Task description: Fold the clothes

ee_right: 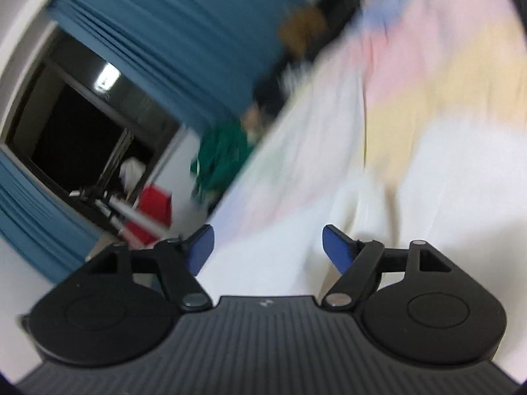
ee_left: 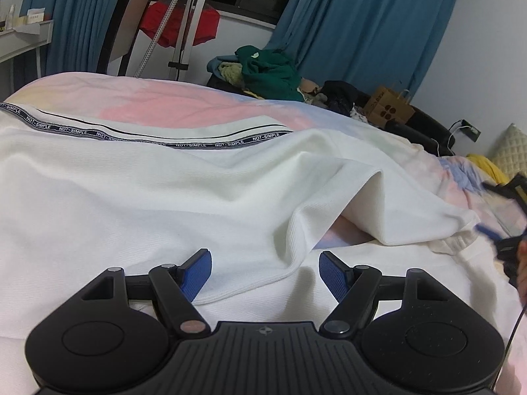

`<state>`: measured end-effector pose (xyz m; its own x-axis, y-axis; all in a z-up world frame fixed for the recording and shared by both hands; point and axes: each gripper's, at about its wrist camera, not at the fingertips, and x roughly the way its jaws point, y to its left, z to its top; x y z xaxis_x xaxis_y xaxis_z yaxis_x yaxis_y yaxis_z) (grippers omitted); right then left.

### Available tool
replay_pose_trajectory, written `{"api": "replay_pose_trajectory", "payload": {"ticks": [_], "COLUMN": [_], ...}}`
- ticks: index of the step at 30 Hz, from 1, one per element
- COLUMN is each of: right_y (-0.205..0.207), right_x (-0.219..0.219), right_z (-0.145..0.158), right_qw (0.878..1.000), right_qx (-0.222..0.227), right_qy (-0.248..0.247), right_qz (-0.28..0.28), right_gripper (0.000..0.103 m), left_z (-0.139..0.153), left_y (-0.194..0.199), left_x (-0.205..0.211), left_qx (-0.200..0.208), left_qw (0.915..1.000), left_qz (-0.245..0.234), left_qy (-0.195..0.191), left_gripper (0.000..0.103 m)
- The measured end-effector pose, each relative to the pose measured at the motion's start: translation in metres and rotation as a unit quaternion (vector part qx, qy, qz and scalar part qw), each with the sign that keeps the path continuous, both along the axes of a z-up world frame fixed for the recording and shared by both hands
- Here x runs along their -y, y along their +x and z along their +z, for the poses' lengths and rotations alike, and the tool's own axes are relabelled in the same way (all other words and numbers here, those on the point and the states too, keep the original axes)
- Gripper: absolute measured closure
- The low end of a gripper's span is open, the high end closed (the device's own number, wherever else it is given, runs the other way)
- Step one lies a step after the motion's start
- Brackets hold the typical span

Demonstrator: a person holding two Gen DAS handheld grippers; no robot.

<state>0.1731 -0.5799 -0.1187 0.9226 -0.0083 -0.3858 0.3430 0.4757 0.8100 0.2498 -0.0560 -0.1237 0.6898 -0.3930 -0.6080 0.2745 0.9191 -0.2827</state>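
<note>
A white ribbed garment (ee_left: 138, 204) with a black "NOT-SIMPLE" printed band (ee_left: 184, 143) lies spread on the bed, with a raised fold near its right side (ee_left: 372, 197). My left gripper (ee_left: 265, 271) is open, its blue pads low over a hem of the white cloth. My right gripper (ee_right: 268, 247) is open and empty, tilted and blurred, over white cloth (ee_right: 296, 263). The right gripper also shows in the left wrist view (ee_left: 507, 233) at the right edge, beside the garment's cuff.
The bed cover (ee_left: 184, 102) is pastel pink, yellow and blue. Behind the bed are a pile of green and dark clothes (ee_left: 270, 72), a brown paper bag (ee_left: 388, 108), blue curtains (ee_left: 362, 26), a red cloth on a stand (ee_left: 178, 23) and a shelf at far left (ee_left: 23, 36).
</note>
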Motion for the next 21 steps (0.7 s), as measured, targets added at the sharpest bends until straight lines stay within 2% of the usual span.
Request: {"api": "replay_pose_trajectory", "payload": {"ticks": [5,6,7,8,9,11,12,14,15,16,17,19,20,21], "right_y": [0.04,0.051,0.061,0.073,0.084,0.106,0.117,0.13,0.126,0.122,0.112,0.094,0.087,0.081], "right_x": [0.009,0.013,0.016,0.017,0.018,0.019,0.016,0.007,0.004,0.001,-0.004,-0.004,0.002,0.012], "right_z": [-0.029,-0.031,-0.032,-0.026,-0.019,-0.004,0.013,0.056,0.078,0.099,0.113,0.117,0.109,0.095], "right_qw": [0.997,0.996,0.995,0.994,0.992,0.984,0.98,0.975,0.973,0.968,0.954,0.931,0.931,0.938], "right_qx": [-0.062,-0.073,-0.084,-0.102,-0.121,-0.16,-0.163,-0.106,-0.05,0.009,0.057,0.094,0.087,0.066], "right_qy": [0.04,0.041,0.042,0.018,-0.011,-0.069,-0.109,-0.19,-0.222,-0.251,-0.294,-0.35,-0.352,-0.338], "right_qz": [-0.011,-0.014,-0.017,-0.024,-0.031,-0.046,-0.046,-0.036,-0.03,-0.025,-0.026,-0.034,-0.039,-0.047], "right_gripper": [0.029,0.033,0.047,0.064,0.095,0.096,0.097,0.097,0.097,0.097,0.097,0.097,0.097,0.097], "left_z": [0.001,0.0,0.0,0.0,0.0,-0.001,-0.001,-0.001,-0.001,-0.001,-0.001,-0.001,-0.001,-0.002], "left_y": [0.003,0.004,0.005,0.006,0.006,0.008,0.009,0.009,0.01,0.01,0.011,0.012,0.013,0.014], "left_x": [-0.005,-0.007,-0.009,-0.011,-0.013,-0.017,-0.019,-0.025,-0.027,-0.029,-0.031,-0.033,-0.033,-0.034], "left_qx": [-0.008,-0.009,-0.01,-0.011,-0.012,-0.013,-0.014,-0.016,-0.018,-0.02,-0.022,-0.024,-0.025,-0.026], "left_qw": [0.9998,0.9996,0.9993,0.9989,0.9985,0.9973,0.9966,0.9947,0.9936,0.9926,0.9915,0.9904,0.9902,0.9899], "left_qz": [0.001,0.0,0.0,0.001,0.002,0.004,0.005,0.007,0.008,0.01,0.012,0.015,0.017,0.018], "left_qy": [-0.02,-0.027,-0.036,-0.045,-0.054,-0.072,-0.081,-0.101,-0.111,-0.119,-0.128,-0.135,-0.136,-0.138], "left_gripper": [0.029,0.029,0.029,0.029,0.029,0.029,0.029,0.029,0.029,0.03,0.03,0.03,0.03,0.03]}}
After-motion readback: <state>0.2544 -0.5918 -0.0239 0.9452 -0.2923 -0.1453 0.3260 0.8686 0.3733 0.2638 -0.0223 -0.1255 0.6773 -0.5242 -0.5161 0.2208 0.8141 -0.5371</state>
